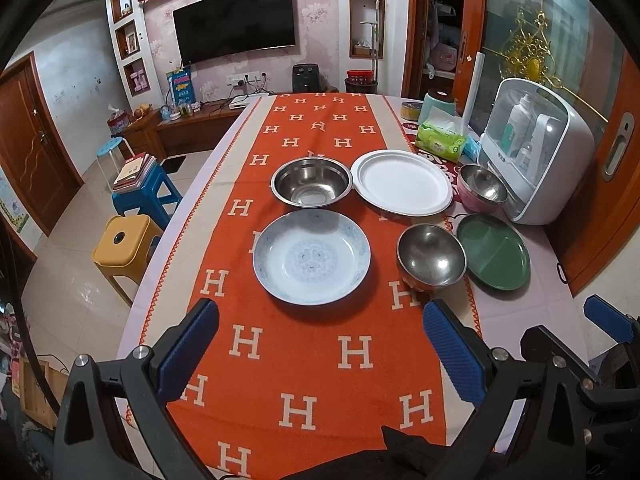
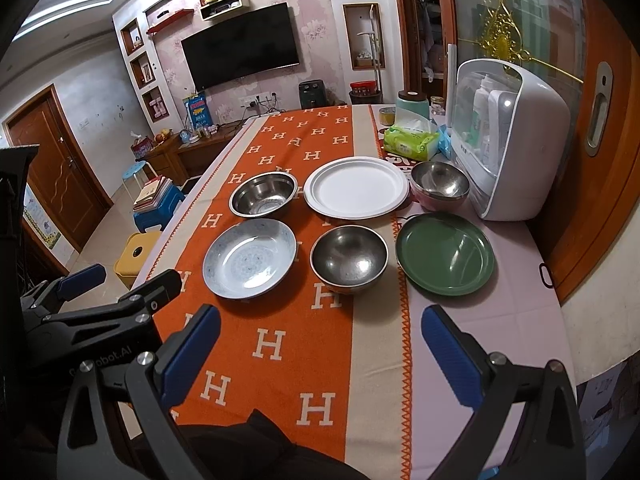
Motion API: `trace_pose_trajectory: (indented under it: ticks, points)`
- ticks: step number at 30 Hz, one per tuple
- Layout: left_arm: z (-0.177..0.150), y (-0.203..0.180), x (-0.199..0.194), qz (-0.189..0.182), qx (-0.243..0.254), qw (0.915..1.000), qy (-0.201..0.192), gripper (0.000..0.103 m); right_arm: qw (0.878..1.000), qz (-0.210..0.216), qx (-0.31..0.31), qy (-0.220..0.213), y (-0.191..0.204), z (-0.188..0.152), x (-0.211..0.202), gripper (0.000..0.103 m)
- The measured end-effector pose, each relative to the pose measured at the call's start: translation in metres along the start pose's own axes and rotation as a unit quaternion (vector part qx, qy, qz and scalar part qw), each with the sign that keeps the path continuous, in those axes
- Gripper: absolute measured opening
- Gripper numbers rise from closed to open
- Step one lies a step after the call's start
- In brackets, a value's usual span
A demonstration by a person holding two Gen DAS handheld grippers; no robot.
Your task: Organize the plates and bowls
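nothing is stacked yet: three plates point(image 2: 356, 188) and three bowls point(image 2: 349, 260) lie separate, left gripper point(image 1: 320, 344) and right gripper point(image 2: 320, 348) spread and empty.

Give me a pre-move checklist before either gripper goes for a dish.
1. Left gripper open and empty: ok.
2. Right gripper open and empty: ok.
3. All six dishes lie apart, none stacked yet: ok.
4. Blue plate nearest the left gripper, path clear: ok.
5. Green plate rim free for the right gripper: ok, though the steel bowl sits close beside it.
6. Pink bowl clear of the white cabinet: cannot tell.
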State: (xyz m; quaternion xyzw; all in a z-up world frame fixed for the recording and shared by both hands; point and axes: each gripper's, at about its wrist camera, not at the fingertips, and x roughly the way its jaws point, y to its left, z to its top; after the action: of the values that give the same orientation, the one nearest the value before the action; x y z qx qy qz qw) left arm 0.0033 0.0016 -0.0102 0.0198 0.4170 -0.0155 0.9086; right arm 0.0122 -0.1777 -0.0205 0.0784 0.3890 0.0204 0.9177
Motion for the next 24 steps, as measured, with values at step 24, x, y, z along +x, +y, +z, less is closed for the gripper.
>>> trace_pose_trajectory:
  ticks: [24]
  points:
    - [0.003,-0.002,0.001,0.003,0.008,0.9997,0.025,0.101,1.0,-0.007,-0.003,-0.012,0.0,-0.004,0.003,0.101]
